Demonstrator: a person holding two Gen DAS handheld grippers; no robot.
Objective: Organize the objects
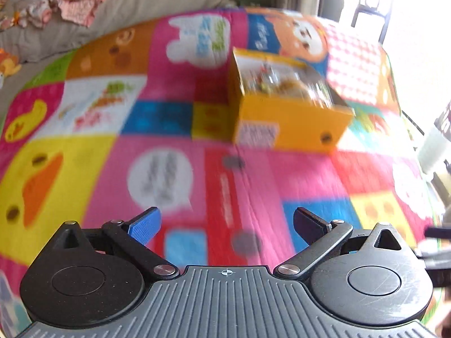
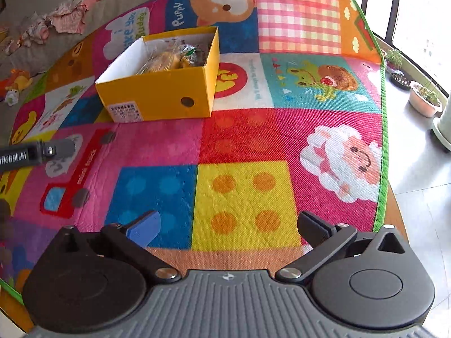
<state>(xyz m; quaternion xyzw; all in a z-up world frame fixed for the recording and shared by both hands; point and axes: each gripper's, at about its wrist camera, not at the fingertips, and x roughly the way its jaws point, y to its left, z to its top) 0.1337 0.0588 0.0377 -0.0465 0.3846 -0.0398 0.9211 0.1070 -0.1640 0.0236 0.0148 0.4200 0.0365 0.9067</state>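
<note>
Both tongs are hanging wide open with nothing in them, left gripper (image 1: 227, 222) and right gripper (image 2: 228, 228) hovering over the play mat (image 2: 242, 197). The yellow box (image 2: 157, 93) is sitting further up the mat, holding wrapped snacks (image 2: 174, 56).

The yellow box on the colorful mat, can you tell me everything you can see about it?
The yellow box looks like cardboard, yellow outside and white inside, with no lid on. It sits flat and upright on the colorful mat. One end has a small white printed label and a dark round spot. Inside are crinkly clear wrappers with yellowish things; exactly what they are is hard to tell. Nothing touches the box but the mat, and both grippers are away from it.
</note>
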